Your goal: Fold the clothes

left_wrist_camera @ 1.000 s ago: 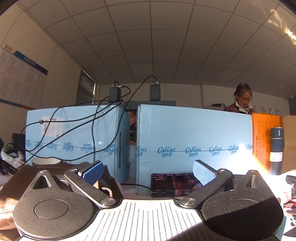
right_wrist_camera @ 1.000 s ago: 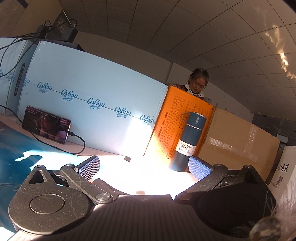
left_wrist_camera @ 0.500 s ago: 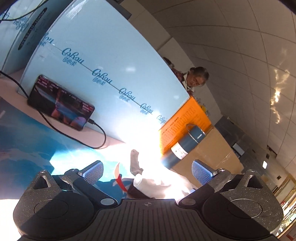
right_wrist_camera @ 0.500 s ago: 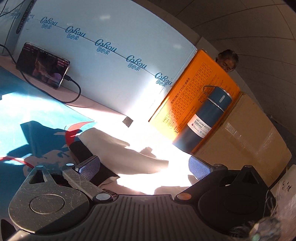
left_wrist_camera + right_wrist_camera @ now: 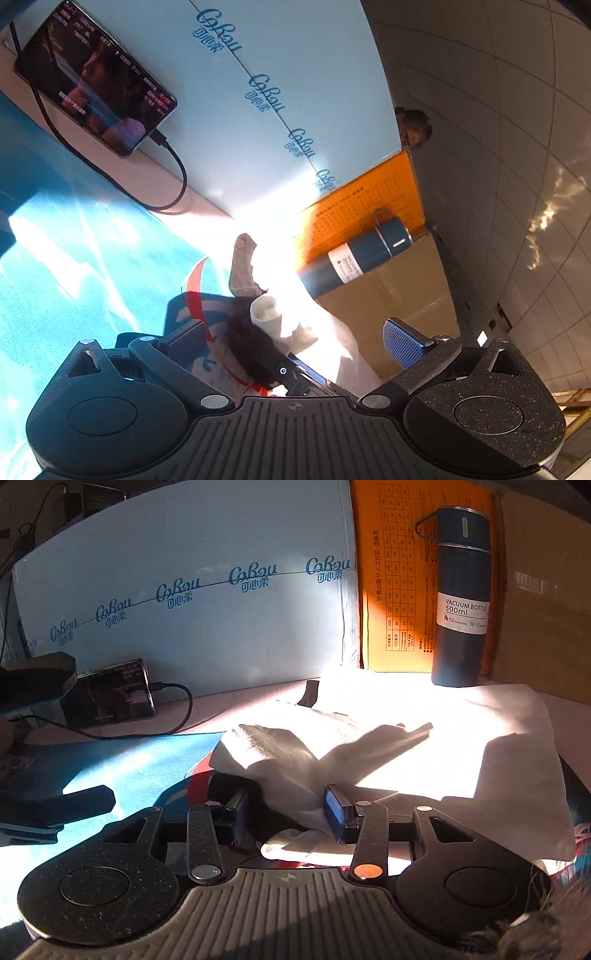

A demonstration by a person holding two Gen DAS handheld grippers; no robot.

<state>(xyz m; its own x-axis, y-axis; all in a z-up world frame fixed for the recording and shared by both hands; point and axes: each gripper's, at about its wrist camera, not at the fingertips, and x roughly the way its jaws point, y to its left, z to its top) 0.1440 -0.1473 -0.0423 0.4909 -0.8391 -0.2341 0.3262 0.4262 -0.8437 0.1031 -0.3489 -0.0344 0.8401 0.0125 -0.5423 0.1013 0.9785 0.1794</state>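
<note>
right hand-held gripper (image 5: 288, 812) seemingly pinching white garment (image 5: 369, 746); left hand-held gripper (image 5: 295, 338) spread.

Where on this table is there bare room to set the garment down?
Free: the blue mat between the phone cable and the white garment. Crowded: the back right, where the vacuum bottle and orange box border the cloth.

White garment (image 5: 406, 746), blue mat (image 5: 122, 764)
</note>
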